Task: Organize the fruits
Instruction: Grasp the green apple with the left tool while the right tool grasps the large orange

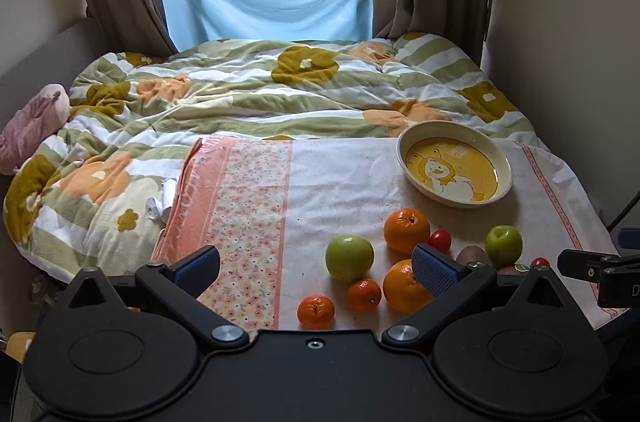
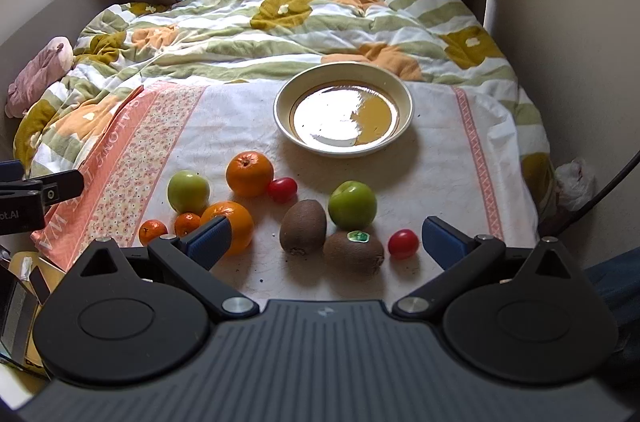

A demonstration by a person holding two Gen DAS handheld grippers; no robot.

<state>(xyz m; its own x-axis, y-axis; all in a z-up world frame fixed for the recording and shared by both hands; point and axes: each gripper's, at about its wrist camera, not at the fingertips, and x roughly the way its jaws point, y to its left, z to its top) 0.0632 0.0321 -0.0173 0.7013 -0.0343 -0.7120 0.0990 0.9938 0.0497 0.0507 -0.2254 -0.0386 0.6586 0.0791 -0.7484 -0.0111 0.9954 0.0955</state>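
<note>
Fruit lies on a white and pink cloth (image 2: 224, 126) on the bed: two oranges (image 2: 249, 173) (image 2: 230, 222), two green apples (image 2: 188, 189) (image 2: 352, 205), two mandarins (image 2: 152, 231) (image 2: 187, 223), two kiwis (image 2: 303, 226) (image 2: 353, 251) and two cherry tomatoes (image 2: 282, 189) (image 2: 403, 243). A cream bowl (image 2: 404, 98) with a yellow duck picture (image 1: 452, 174) stands empty behind them. My left gripper (image 1: 316, 268) is open and empty, hovering before the left fruits (image 1: 349, 257). My right gripper (image 2: 326, 236) is open and empty, hovering before the kiwis.
A rumpled flowered duvet (image 1: 248, 90) covers the bed behind the cloth. A pink plush toy (image 1: 32, 126) lies at the left edge. Curtains and a window stand at the back, a wall (image 2: 580, 22) at the right. A cable (image 2: 600, 190) hangs at the right.
</note>
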